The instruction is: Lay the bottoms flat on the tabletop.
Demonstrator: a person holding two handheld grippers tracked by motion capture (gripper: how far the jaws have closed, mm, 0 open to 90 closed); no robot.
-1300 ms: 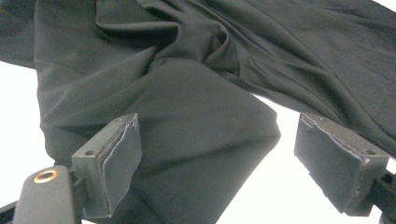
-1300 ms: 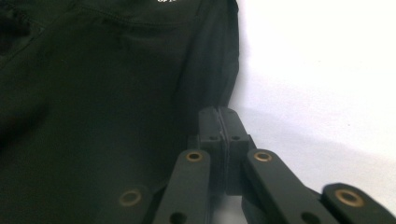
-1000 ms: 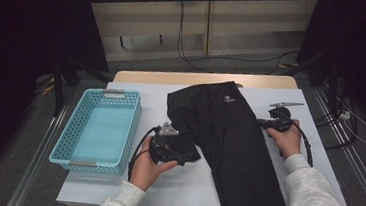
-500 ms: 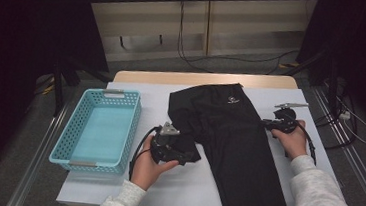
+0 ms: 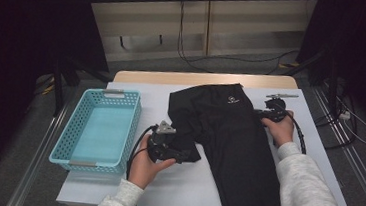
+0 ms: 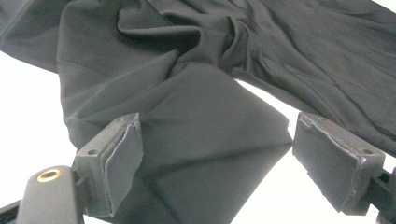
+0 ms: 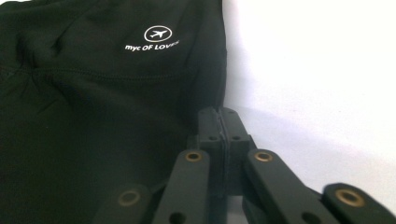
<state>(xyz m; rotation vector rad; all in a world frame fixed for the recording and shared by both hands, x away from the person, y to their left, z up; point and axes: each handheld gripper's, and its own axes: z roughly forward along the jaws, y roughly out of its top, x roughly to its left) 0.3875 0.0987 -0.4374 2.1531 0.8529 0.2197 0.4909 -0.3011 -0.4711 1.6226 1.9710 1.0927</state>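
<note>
Black trousers (image 5: pixel 233 137): one pair, dark stretch fabric, lying flat on the white table top (image 5: pixel 183 188), waistband toward the far edge, one leg running to the near edge. White printed logo (image 7: pixel 158 33), an aeroplane in a ring with lettering beneath, near the waistband. The other leg is folded and bunched at the garment's left side; a folded corner of it (image 6: pixel 219 154) lies between the jaws of the left gripper.

Left gripper (image 5: pixel 181 155): held in the person's left hand (image 5: pixel 145 165), at the folded leg. Jaws spread wide, one on either side of the cloth corner, neither pad pressing it.

Right gripper (image 5: pixel 263 112): held in the right hand (image 5: pixel 281 129), at the trousers' right edge just below the waistband. Jaws pressed together; whether they pinch the cloth edge beside them cannot be told.

Light blue plastic basket (image 5: pixel 66 148): on the table's left end, well apart from the trousers.
</note>
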